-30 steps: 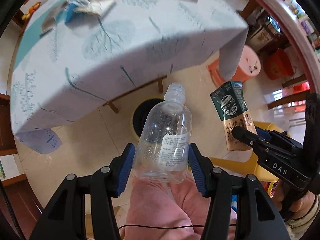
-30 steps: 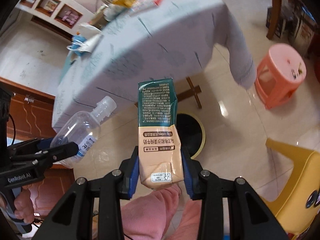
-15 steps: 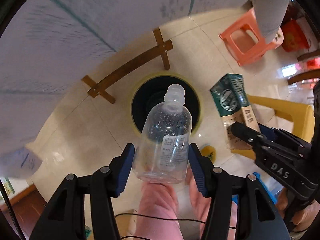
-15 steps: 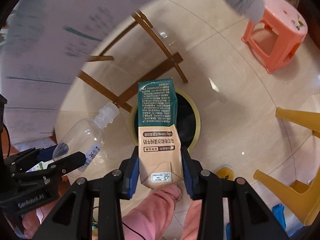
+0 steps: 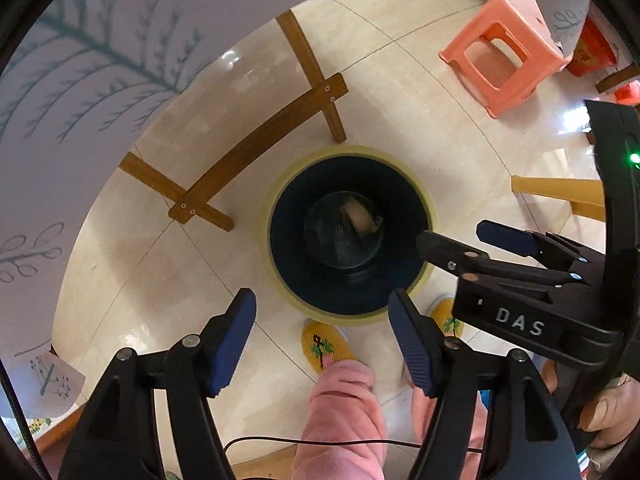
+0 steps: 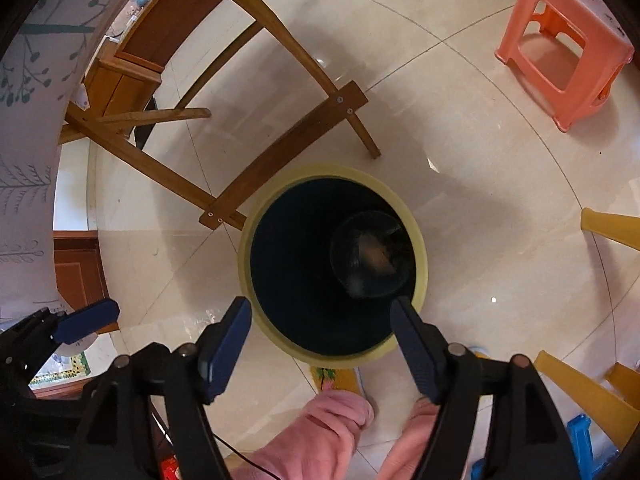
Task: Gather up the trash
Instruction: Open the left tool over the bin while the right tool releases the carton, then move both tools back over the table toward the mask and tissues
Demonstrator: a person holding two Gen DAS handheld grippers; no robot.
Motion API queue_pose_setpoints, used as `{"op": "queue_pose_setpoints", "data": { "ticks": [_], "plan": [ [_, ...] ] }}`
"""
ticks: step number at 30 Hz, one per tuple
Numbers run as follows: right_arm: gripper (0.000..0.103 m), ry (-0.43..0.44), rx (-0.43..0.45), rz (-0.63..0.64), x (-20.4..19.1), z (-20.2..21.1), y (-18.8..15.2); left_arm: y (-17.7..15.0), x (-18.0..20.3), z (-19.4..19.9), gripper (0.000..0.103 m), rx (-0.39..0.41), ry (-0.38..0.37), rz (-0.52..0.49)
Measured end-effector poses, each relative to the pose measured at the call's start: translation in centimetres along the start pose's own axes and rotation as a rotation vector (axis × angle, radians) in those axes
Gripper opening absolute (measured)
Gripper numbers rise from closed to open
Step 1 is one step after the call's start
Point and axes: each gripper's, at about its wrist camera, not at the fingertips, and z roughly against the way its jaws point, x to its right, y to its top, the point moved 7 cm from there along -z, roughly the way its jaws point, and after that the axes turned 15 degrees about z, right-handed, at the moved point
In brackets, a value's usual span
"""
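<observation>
Trash lies blurred in the bin (image 5: 424,204); both claws, left (image 5: 322,334) and right (image 6: 322,338), have just spread, empty; only the right wrist view shows the cabinet (image 6: 132,60).

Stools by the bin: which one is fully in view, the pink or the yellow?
The pink stool, its whole seat and legs visible beyond the bin. The yellow stool shows only legs at the frame's right edge.
</observation>
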Motion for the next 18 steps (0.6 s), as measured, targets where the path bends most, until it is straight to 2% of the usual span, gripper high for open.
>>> {"op": "queue_pose_setpoints", "data": {
  "ticks": [11, 15, 18],
  "plan": [
    [0.073, -0.021, 0.034, 0.038, -0.6, 3.1, 0.4, -0.1, -0.8, 3.7, 0.067, 0.068, -0.08, 0.095],
    [0.074, -0.02, 0.046, 0.05, -1.3, 5.0, 0.5, -0.6, -0.5, 6.3, 0.067, 0.101, -0.14, 0.113],
    [0.076, -0.019, 0.054, 0.06, -1.9, 7.0, 0.5, -1.1, -0.5, 8.8, 0.067, 0.133, -0.155, 0.116]
  ]
}}
